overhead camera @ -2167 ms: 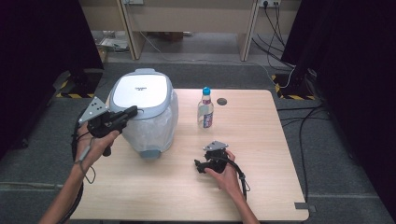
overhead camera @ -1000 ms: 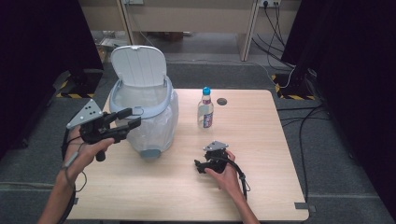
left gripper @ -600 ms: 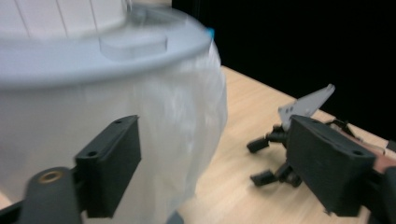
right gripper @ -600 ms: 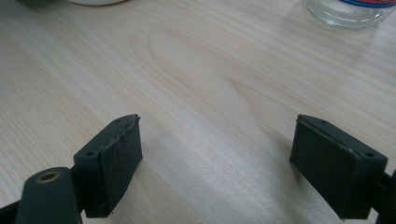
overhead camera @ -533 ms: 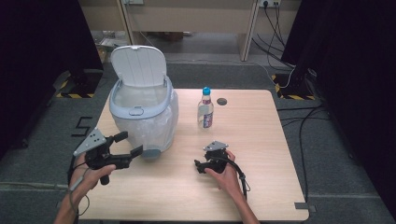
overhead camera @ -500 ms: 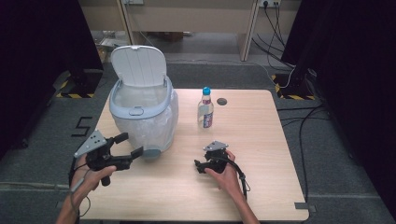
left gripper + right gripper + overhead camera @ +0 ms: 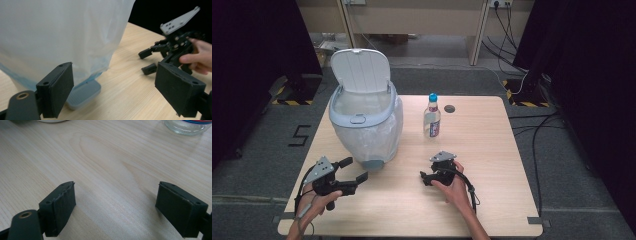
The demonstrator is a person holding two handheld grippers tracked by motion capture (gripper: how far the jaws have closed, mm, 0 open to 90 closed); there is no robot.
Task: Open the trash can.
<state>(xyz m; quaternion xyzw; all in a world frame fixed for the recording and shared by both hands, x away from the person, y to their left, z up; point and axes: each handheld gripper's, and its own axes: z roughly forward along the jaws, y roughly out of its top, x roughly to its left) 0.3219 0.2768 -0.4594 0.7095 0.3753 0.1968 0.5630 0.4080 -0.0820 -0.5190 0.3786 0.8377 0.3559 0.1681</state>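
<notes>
On the floor left of the table (image 7: 492,150), a painted "5" (image 7: 300,135) is the one mark that reads; the label on the bottle (image 7: 431,119) is too small to make out. The bin (image 7: 364,125) stands on the table's back left with its lid (image 7: 360,70) tipped up and a clear liner inside. In the left gripper view its top is cut off and its pedal (image 7: 83,93) sits near the left jaw. The left gripper (image 7: 352,170) is held near the bin's base, jaws apart and empty. The right gripper (image 7: 426,177) rests on the pale wood, jaws wide, in front of the bottle. Grey carpet, cables and dark curtains surround the table.
</notes>
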